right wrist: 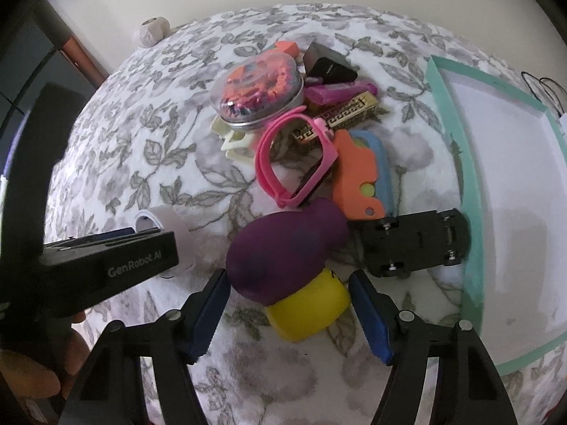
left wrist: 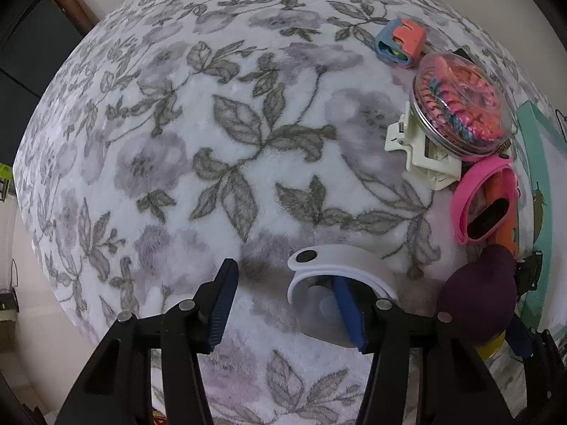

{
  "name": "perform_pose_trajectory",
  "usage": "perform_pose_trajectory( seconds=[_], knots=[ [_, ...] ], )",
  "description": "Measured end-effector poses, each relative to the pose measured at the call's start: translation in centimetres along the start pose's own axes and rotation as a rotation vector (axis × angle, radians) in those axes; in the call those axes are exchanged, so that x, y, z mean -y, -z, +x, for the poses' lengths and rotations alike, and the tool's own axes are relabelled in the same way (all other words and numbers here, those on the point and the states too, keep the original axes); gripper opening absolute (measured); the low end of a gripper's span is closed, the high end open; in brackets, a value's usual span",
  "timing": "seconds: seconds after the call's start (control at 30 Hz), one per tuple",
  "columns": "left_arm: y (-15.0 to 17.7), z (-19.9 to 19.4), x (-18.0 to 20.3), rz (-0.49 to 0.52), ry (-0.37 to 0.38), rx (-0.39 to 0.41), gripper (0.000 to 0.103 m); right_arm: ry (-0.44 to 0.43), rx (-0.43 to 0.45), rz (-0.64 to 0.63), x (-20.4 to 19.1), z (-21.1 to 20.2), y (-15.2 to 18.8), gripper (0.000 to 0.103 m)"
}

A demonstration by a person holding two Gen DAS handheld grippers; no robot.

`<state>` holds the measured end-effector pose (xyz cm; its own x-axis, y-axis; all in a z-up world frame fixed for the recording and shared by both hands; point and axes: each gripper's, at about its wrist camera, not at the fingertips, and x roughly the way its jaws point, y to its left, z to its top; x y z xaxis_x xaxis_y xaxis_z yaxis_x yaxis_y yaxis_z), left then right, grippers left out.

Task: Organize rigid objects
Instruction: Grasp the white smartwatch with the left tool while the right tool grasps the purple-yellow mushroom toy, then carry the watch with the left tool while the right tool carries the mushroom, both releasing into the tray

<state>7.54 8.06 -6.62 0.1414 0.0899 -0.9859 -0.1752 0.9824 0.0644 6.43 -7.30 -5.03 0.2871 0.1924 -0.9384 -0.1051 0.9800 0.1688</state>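
Largest first: a grey-and-white floral fleece blanket (left wrist: 177, 141) covers whatever carries the things (worktop or bed, we can't tell).

At its right edge is a shallow white tray with a teal rim (right wrist: 457, 163). It holds nothing we can see, so we read it as the sorting target.

The heap sits just left of the tray, all of it touching or overlapping:
- round tin with a clear lid over coloured bands (right wrist: 258, 85), propped on a cream claw clip
- black toy car (right wrist: 414, 244), belly up against the tray rim
- orange-and-blue plastic toy (right wrist: 354, 177)
- pink wrist strap (right wrist: 269, 163), on its edge

Nothing is sorted yet, by our reading.

The right hand-held gripper (right wrist: 288, 304) points steeply down and straddles a dark purple bulb-shaped object (right wrist: 283, 255) with its yellow cylindrical cap (right wrist: 312, 308). The object lies on its side at the near edge of the heap. That makes it the easiest pick, with clear blanket on both flanks. The blue pads sit right at its sides, but we cannot tell whether they are pressing yet.

The left hand-held gripper (left wrist: 287, 315) points straight down over a white curved plastic band (left wrist: 340, 258), which lies apart from the heap. One finger is inside the loop and the other stands clear outside, so the jaws are open and nothing is gripped. Hooking one wall looks deliberate, since the whole loop is awkward to span.
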Motion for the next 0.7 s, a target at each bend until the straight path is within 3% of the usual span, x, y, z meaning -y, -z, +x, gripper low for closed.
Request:
perform_pose_trajectory(
  seconds=[0.17, 0.33, 0.5, 0.7],
  knots=[
    [0.1, -0.1, 1.1, 0.013, -0.005, 0.01, 0.052, 0.026, -0.009, -0.019, -0.4, 1.1, 0.1, 0.069],
    [-0.6, -0.3, 2.8, 0.049, 0.023, 0.018, 0.027, 0.019, -0.001, -0.03, -0.8, 0.9, 0.1, 0.067],
    [-0.8, -0.6, 3.4, 0.032, 0.038, 0.022, 0.009, -0.009, -0.004, -0.007, -0.5, 0.5, 0.1, 0.067],
    [-1.1, -1.0, 3.1, -0.006, 0.081, 0.022, 0.004, -0.031, 0.009, 0.002, -0.2, -0.3, 0.1, 0.066]
  ],
)
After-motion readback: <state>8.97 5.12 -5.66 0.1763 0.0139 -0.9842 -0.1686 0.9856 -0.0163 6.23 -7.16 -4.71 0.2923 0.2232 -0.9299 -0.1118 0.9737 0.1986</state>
